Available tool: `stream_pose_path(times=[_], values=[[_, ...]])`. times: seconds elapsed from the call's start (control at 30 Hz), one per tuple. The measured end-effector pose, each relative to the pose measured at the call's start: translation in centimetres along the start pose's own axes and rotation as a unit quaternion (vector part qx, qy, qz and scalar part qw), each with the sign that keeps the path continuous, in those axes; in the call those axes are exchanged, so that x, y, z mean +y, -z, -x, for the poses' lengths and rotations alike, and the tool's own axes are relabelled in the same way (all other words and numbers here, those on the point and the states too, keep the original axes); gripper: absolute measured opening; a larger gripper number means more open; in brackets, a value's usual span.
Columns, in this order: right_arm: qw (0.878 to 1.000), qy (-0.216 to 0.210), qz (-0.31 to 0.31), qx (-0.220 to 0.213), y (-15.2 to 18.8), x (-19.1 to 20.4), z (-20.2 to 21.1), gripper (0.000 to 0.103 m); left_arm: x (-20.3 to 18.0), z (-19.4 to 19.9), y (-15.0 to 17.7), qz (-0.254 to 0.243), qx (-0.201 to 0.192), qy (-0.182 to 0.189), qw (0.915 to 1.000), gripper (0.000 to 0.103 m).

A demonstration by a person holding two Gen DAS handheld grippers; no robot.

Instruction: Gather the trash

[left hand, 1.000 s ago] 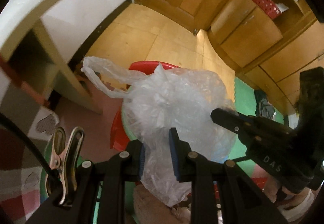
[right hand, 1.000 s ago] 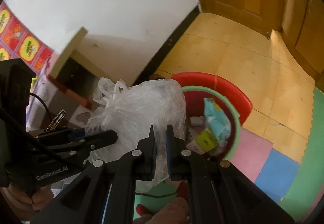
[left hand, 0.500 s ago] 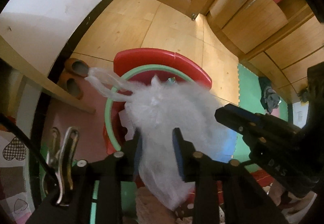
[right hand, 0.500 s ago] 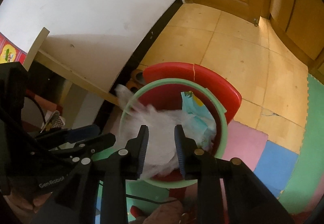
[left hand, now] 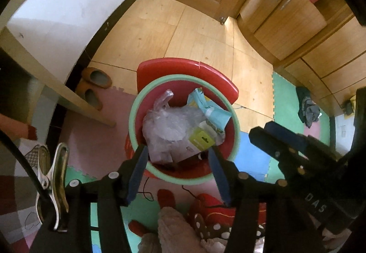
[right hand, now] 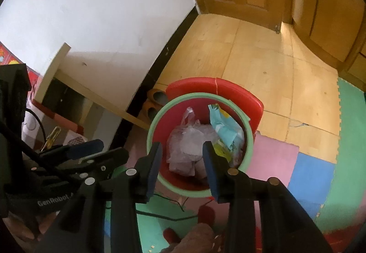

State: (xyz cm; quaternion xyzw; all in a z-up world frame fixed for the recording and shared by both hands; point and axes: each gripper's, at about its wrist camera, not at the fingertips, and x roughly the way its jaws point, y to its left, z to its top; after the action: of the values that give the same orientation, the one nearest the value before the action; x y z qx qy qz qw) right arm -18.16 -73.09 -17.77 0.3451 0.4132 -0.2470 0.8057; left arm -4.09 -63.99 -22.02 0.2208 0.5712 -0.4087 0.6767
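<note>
We hold both grippers over the bin [left hand: 135, 113], a red bin with a green rim standing on the foam mat [left hand: 96, 138] near the mat's edge, where the wood floor [left hand: 183, 31] begins. The bag [left hand: 169, 129], clear plastic and knotted, lies inside the bin against its left wall, handles up. Beside it, toward the right wall, sit a teal wrapper [left hand: 210, 111] and a yellow-green pack [left hand: 201, 140]. Our left gripper [left hand: 178, 172] has just been opening; its jaws stand apart with nothing between them. Our right gripper [right hand: 181, 166] has likewise just been opening, jaws apart and empty above the bag [right hand: 189, 145]. Slippers [left hand: 96, 81] rest by the wall.
</note>
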Motion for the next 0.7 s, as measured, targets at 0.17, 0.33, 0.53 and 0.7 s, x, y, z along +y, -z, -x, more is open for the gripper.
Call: stream_pose_path(times=[0.17,0.33,0.53,0.7], values=[[1.000,0.016,0.005,-0.012,0.7,1.1,2.5,0.040,0.0,2.6,0.5,0.004,-0.006,0.002,1.0000,0.069],[0.999,0.024,0.011,-0.017,1.6,1.9,4.2,0.040,-0.1,4.7,1.5,0.007,-0.015,-0.005,0.9998,0.075],[0.999,0.032,0.019,-0.019,2.8,2.6,5.3,0.040,-0.4,6.1,2.6,0.001,-0.021,-0.009,0.9997,0.075],[0.999,0.032,0.017,-0.019,3.4,2.7,5.7,0.041,-0.5,6.7,3.2,0.003,-0.018,-0.008,0.9998,0.075]])
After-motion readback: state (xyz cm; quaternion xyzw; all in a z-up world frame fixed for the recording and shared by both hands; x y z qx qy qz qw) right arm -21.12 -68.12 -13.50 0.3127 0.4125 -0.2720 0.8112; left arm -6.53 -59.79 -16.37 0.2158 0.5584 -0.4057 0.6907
